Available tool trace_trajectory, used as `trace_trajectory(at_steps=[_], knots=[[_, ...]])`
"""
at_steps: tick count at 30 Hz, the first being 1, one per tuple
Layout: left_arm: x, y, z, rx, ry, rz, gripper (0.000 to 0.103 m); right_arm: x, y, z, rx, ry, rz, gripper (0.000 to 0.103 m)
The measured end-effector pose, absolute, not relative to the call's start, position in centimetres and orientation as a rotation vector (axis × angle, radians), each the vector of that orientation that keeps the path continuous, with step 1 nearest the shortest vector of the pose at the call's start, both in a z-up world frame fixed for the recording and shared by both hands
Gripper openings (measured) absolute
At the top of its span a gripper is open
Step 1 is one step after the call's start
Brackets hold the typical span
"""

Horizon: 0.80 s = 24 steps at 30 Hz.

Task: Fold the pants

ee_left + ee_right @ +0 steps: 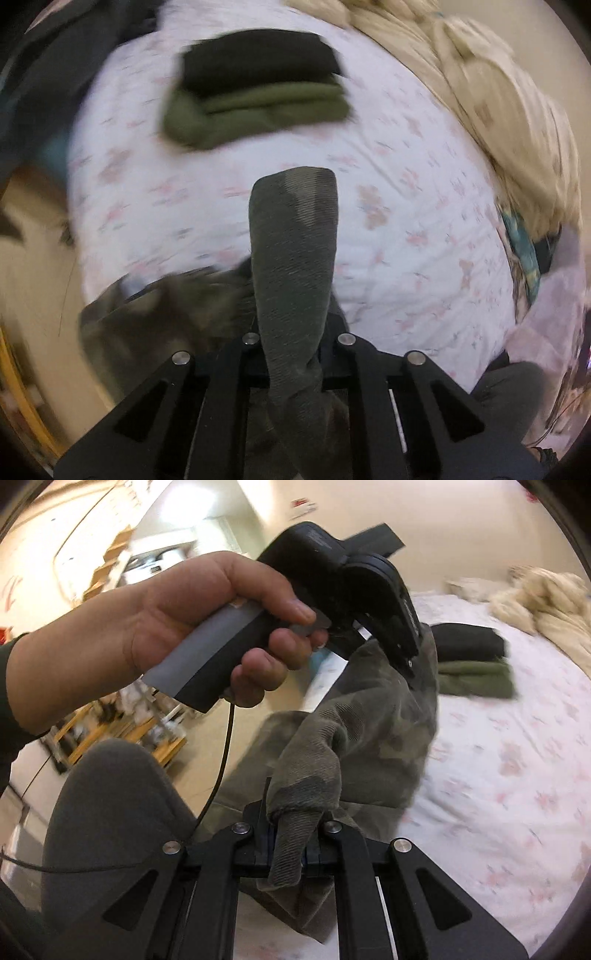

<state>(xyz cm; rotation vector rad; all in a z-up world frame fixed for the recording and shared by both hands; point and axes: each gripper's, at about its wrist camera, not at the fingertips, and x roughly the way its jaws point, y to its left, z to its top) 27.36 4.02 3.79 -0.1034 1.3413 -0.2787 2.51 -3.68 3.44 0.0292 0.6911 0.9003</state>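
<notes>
- Camouflage pants (pixel 362 716): held off the bed, strung between both grippers, hanging at the near edge of the mattress; bulk draped below and left of the grips, over the floor side.
- Long axis: apparently running from the right grip up to the left grip, roughly along the bed's near edge; exact lie of the legs hidden in folds.
- Right gripper (pixel 291 849): clamped on a bunched end of the pants, cloth filling the gap between the fingers and spilling toward the lens.
- Left gripper (pixel 295 354): closed on a rolled strip of the same cloth, standing straight ahead of the fingers; seen from the right wrist view higher and farther out, held in the left hand (pixel 177 627).
- Nearer grip: right one lower and closer to the mattress, judged better placed to lay cloth down first.
- Floral sheet (pixel 406 221): open stretch directly ahead of both grips, judged ample for spreading.
- Folded stack (pixel 258 96): black piece on olive piece, well apart, farther up the bed.
- Cream duvet (pixel 498 110): heaped along the far right side.
- Knee in grey (pixel 110 794): close under the right grip, limiting room downward.
</notes>
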Motion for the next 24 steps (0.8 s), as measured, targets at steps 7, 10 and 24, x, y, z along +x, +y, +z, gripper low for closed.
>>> trace_trajectory(at_steps=[7,10,24], knots=[[24.3,16.4,-0.8,-0.257,1.333,-0.147,0.008,2.5,7.8,-0.1,-0.130,0.824,1.015,0.009],[22.9,20.2,-3.7,-0.367,1.352,-0.101,0.008,2.5,11.2,-2.0,-0.221,0.878,1.029,0.009],[21.4,27.2,-2.3,-0.536,1.232,0.043,0.038,3.8,15.0,-6.5,-0.320,1.034,1.035,0.010]])
